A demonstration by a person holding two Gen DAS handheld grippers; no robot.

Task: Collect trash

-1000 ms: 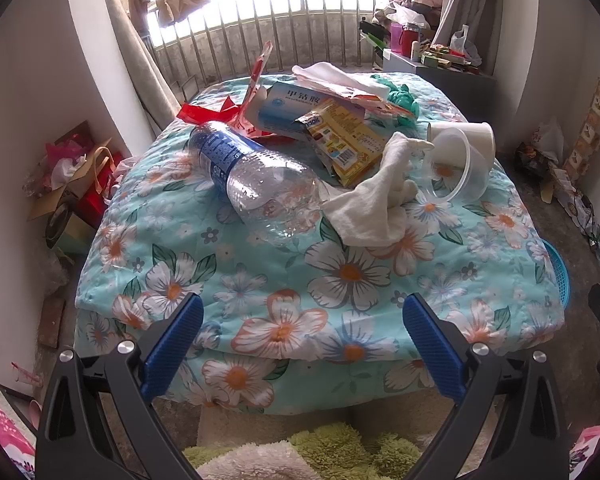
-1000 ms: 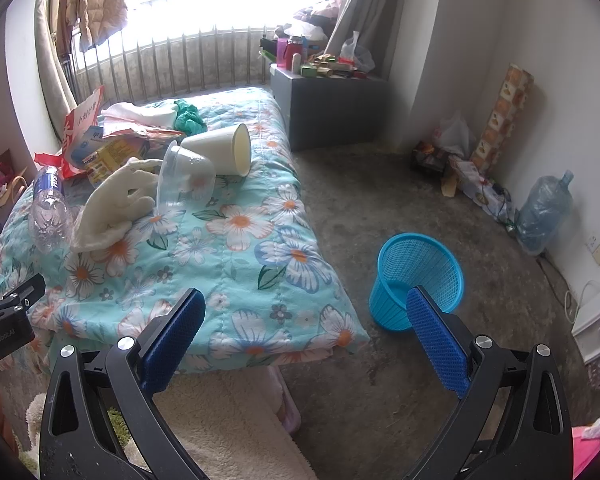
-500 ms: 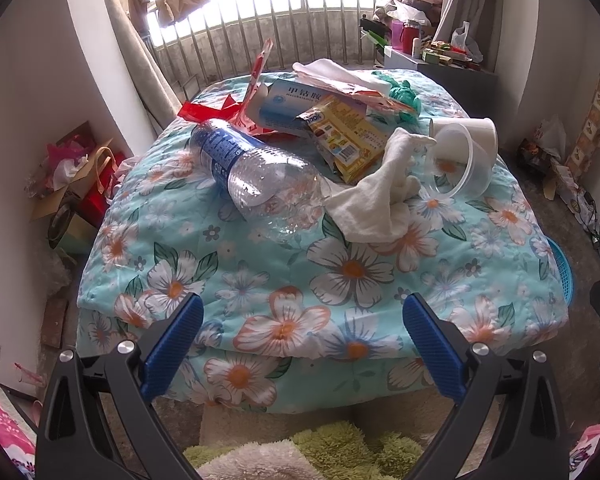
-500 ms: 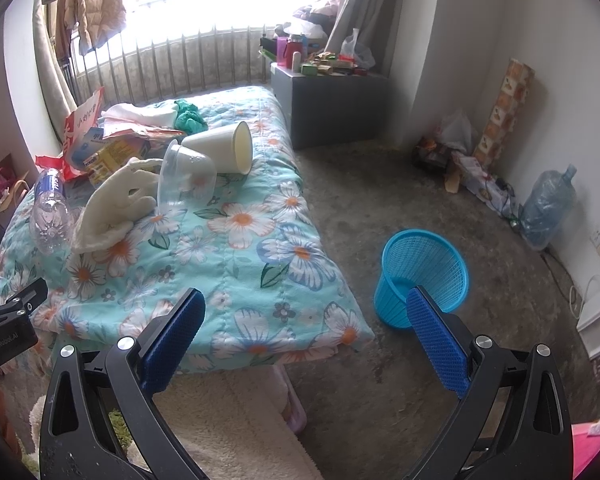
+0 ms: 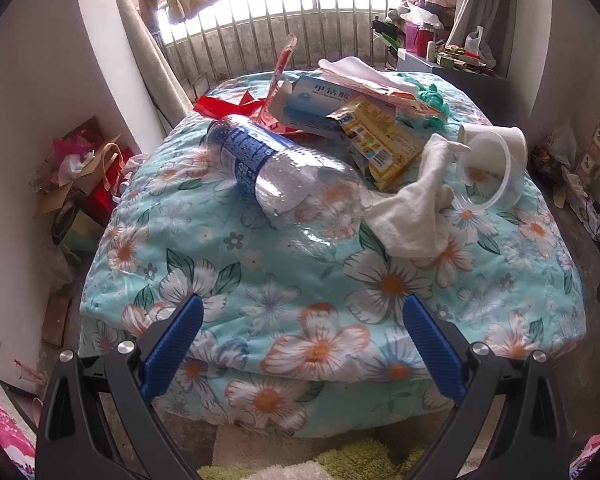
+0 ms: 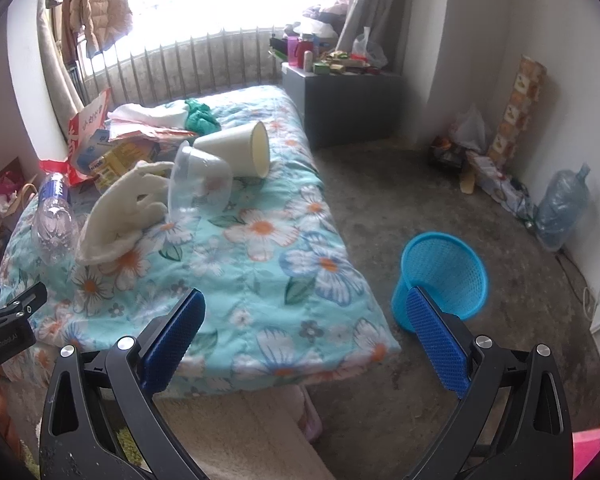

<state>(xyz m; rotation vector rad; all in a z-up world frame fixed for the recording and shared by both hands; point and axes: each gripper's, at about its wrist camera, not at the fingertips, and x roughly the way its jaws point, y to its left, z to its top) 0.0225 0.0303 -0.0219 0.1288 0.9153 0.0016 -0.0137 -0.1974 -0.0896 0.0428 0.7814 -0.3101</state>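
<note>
Holding both the left gripper (image 5: 303, 350) and right gripper (image 6: 305, 342) spread wide and empty, you hover near the quilt's (image 5: 320, 280) edge; trash lies piled farther on it, plastic bottle (image 5: 284, 176) nearest. You likely keep the blue basket (image 6: 444, 276) on the floor to the right for easy drops.

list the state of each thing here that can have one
left claw: open, empty
right claw: open, empty
bottle: lying on its side on the quilt, looks empty
clear cup: tipped on its side, empty
paper cup: on its side, empty
cloth: crumpled, beside the bottle
bin: upright on the floor, contents not visible
</note>
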